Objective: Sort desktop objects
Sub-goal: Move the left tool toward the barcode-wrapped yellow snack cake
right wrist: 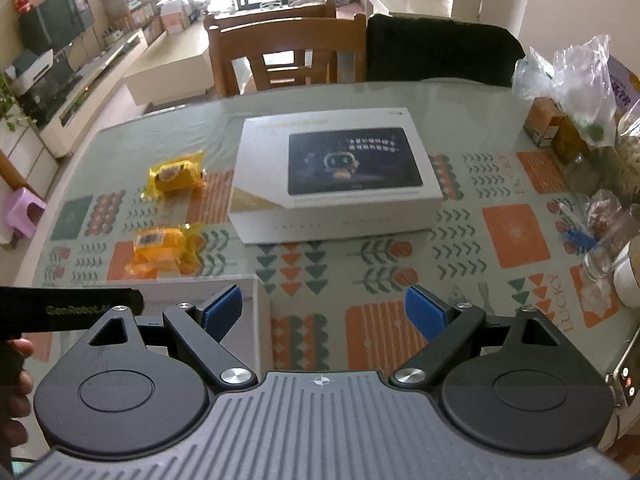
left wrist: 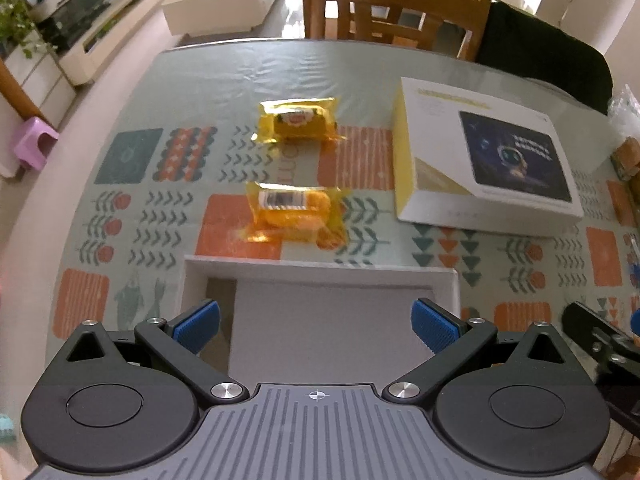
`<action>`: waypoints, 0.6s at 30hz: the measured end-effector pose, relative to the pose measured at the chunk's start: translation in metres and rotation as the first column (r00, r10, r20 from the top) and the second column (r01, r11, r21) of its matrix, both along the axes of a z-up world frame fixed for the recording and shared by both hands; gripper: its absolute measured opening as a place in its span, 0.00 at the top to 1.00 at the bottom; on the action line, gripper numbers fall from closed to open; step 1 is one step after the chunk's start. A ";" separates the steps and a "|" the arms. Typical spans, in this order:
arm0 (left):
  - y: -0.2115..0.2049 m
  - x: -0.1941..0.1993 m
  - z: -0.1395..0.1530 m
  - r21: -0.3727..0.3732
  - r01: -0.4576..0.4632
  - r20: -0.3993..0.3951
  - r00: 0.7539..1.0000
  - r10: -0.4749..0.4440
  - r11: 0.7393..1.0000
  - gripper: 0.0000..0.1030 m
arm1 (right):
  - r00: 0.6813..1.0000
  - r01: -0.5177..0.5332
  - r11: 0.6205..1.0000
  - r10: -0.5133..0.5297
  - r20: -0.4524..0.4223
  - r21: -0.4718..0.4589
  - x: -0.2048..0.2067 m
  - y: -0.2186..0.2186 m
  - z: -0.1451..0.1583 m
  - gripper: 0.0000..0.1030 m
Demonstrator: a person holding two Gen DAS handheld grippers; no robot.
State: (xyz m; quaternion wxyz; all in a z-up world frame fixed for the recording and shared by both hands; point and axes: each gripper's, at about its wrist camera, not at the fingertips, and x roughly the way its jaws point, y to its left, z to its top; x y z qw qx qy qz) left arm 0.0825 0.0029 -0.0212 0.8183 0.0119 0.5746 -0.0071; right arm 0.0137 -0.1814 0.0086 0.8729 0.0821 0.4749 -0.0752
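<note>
Two yellow snack packets lie on the patterned tablecloth: the near packet (left wrist: 294, 216) (right wrist: 162, 250) and the far packet (left wrist: 296, 120) (right wrist: 176, 174). A white open box (left wrist: 320, 274) (right wrist: 256, 292) sits at the near table edge, just in front of the near packet. My left gripper (left wrist: 316, 322) hovers open over that box, nothing between its blue pads. My right gripper (right wrist: 324, 312) is open too, empty, over the cloth to the right of the white box. A white tablet carton (left wrist: 480, 156) (right wrist: 336, 172) lies flat to the right of the packets.
Bags, jars and small cartons (right wrist: 592, 152) crowd the table's right side. Wooden chairs (right wrist: 288, 52) and a dark chair back (right wrist: 440, 48) stand at the far edge. A hand (right wrist: 16, 368) holds the left gripper's handle at the lower left of the right wrist view.
</note>
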 end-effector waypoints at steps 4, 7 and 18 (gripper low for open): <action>0.016 0.022 -0.017 -0.009 -0.009 -0.035 0.999 0.009 1.000 0.00 | 1.000 0.019 0.999 -0.019 -0.002 -0.030 0.017 0.015 0.001 0.00; 0.023 0.035 -0.031 0.016 0.016 -0.058 0.998 -0.015 1.000 0.00 | 1.000 0.020 0.998 -0.021 -0.005 -0.051 0.027 0.019 -0.002 0.00; 0.020 0.081 -0.055 -0.011 0.071 -0.066 0.995 -0.072 0.997 0.00 | 0.999 0.027 0.991 -0.029 -0.016 -0.127 0.062 0.035 -0.012 0.00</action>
